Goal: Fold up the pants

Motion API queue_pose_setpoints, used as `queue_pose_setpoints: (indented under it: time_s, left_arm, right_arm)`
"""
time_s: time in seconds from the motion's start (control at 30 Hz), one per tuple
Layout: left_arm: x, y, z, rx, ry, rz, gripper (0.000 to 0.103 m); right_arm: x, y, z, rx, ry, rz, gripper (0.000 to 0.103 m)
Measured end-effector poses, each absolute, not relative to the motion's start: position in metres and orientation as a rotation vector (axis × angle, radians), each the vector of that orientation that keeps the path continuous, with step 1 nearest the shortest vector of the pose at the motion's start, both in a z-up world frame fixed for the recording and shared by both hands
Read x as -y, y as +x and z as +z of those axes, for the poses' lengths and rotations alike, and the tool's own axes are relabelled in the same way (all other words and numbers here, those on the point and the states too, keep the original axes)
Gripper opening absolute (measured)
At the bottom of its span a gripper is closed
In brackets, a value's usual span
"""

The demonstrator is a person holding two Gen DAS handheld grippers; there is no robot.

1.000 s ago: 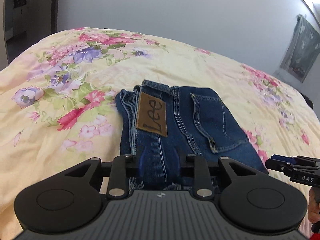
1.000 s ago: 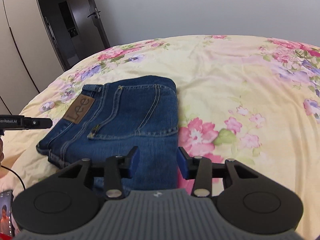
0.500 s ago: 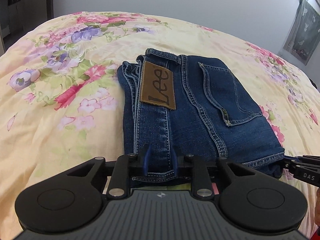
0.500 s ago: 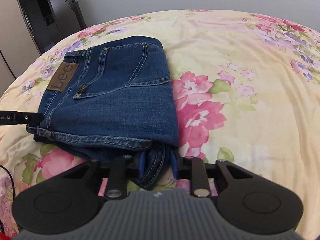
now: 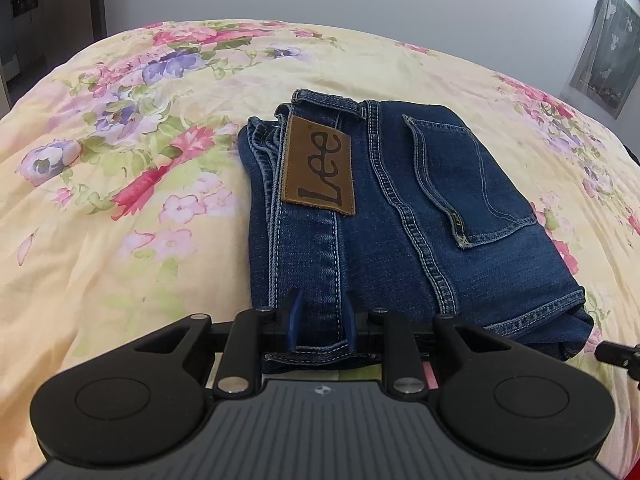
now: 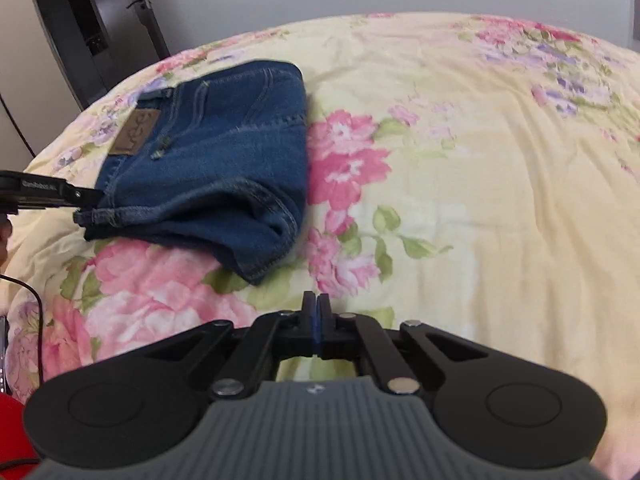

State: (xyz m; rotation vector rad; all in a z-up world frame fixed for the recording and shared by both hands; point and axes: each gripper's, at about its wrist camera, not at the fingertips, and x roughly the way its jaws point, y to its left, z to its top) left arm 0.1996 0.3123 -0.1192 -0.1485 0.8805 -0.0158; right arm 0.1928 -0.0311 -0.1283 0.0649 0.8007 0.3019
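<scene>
Two claws angle downward: left claw (image 5: 320, 326) grips the folded jeans (image 5: 400, 220); right claw (image 6: 316, 320) is closed, empty, over the floral bedspread (image 6: 480, 180).

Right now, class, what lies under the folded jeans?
The folded jeans rest on the floral bedspread. Its pattern continues around them, but the part directly beneath is covered, so anything there is hidden.

A brown leather patch (image 5: 319, 171) sewn at the waistband of the folded blue jeans (image 5: 424, 216) reads "Lee" in dark script, running lengthwise along the patch. From the right wrist view the same patch is blurred and its word can barely be made out. In that view a black bar (image 6: 38, 191) at the far left edge carries small white lettering, too blurred to read. No other writing or numbers can be read.
</scene>
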Motion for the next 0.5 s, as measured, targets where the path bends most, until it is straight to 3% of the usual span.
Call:
queue_pose_setpoints:
  time_s: [0.2,0.27,0.3,0.4,0.5]
  left_arm:
    - [-0.314,0.199,-0.119,-0.884,-0.168,-0.013,0.027]
    - [-0.315,0.199,-0.119,-0.883,-0.172,-0.015,0.027]
    - [-0.315,0.199,-0.119,-0.881,-0.172,-0.016,0.027]
    - [-0.316,0.199,-0.119,-0.877,-0.169,-0.023,0.027]
    - [-0.317,0.2,-0.12,-0.879,-0.175,-0.031,0.027]
  right_arm:
    - [-0.001,0.208,-0.111,-0.71,-0.057,0.336,0.003]
    - [-0.013,0.219,-0.115,-0.717,-0.086,0.32,0.019]
    - [-0.018,0.224,-0.118,-0.721,-0.096,0.318,0.032]
    - [-0.028,0.231,-0.124,-0.703,-0.125,0.279,0.032]
    - [-0.032,0.235,-0.131,-0.72,-0.173,0.235,0.016]
